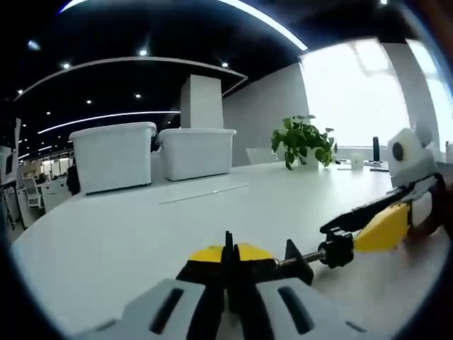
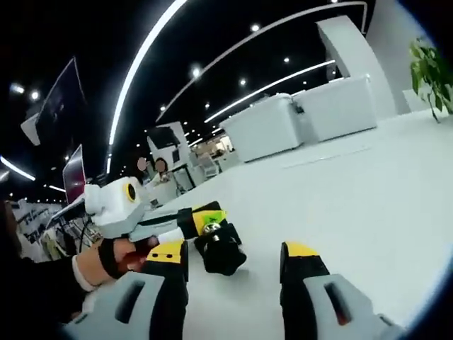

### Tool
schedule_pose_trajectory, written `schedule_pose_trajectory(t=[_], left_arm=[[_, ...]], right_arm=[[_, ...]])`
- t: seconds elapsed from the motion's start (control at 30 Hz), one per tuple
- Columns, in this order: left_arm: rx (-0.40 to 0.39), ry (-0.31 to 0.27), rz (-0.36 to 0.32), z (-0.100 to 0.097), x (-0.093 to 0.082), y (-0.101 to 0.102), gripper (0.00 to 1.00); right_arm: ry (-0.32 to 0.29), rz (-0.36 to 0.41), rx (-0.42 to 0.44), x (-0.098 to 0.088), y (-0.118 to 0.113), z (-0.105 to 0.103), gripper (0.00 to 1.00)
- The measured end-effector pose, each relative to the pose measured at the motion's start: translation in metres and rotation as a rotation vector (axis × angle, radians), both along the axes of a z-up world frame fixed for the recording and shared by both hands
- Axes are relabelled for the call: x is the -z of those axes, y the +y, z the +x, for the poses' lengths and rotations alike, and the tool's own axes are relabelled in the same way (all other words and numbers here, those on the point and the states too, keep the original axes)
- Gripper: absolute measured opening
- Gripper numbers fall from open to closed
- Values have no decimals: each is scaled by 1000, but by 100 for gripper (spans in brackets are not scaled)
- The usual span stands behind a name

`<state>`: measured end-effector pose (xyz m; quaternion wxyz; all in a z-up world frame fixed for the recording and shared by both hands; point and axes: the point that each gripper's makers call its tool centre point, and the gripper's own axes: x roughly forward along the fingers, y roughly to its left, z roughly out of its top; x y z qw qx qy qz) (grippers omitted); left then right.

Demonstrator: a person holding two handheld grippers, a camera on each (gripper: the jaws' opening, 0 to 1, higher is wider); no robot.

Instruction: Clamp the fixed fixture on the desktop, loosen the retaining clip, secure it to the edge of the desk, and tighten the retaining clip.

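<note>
A yellow and black clamp fixture (image 1: 212, 253) lies low over the white desk (image 1: 127, 234), and my left gripper (image 1: 228, 249) is shut on its body. Its screw rod runs right to a black knob (image 1: 338, 251). My right gripper (image 1: 354, 231) comes in from the right with its yellow-tipped fingers around that knob. In the right gripper view the knob (image 2: 221, 249) sits between my right gripper's (image 2: 237, 253) open jaws, nearer the left one. There the left gripper (image 2: 185, 224), held by a hand (image 2: 99, 265), grips the clamp (image 2: 211, 214).
Two white storage bins (image 1: 113, 156) (image 1: 195, 152) stand at the desk's far side, with a potted plant (image 1: 304, 142) near the bright window. A thin strip (image 1: 202, 193) lies on the desk. Monitors (image 2: 71, 177) and people are beyond the desk's left end.
</note>
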<state>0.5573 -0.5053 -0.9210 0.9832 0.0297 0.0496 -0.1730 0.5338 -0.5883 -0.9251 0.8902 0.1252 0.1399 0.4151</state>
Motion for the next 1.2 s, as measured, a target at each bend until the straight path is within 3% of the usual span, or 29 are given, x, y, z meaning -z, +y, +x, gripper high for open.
schedule_pose_trajectory(t=[0.3,0.47,0.53,0.57,0.7,0.8,0.83,0.9,0.97,1.1,1.17,1.2], left_arm=[[2,-1,-2,-2,0,-2,4],[-2,-2,-3,-4,0,-2,4],[-3,-2,-2,-5,0,-2,4],[-3,-1,-4,-5,0,-2,4],[-4,-1,-6,-6,0,-2,4],[-4,3,-16,-6,0,-2,4],[-4,4,-18,-6,1,-2,4],[-4,5,-22,-7,1,-1,4],[-7,8,-32,-7,1,-1,4],[-9,13,-43,-7,1,-1,4],[-8,13,-41,-7,1,-1,4],[-7,12,-39,-7,1,-1,4]], right_arm=[[73,36,-48,4,9,-5,23],[91,35,-48,5,10,-6,20],[-2,-38,-66,2,11,-7,19],[-83,-97,-77,0,12,-9,19],[-493,-381,-137,-4,18,-22,19],[-710,-542,-143,-5,20,-29,19],[-812,-620,-147,-5,22,-33,19],[-918,-694,-144,-5,23,-36,19],[-965,-717,-136,-6,24,-37,19],[-907,-683,-138,-3,22,-36,21],[-783,-618,-171,0,22,-39,26],[-667,-543,-200,1,23,-43,33]])
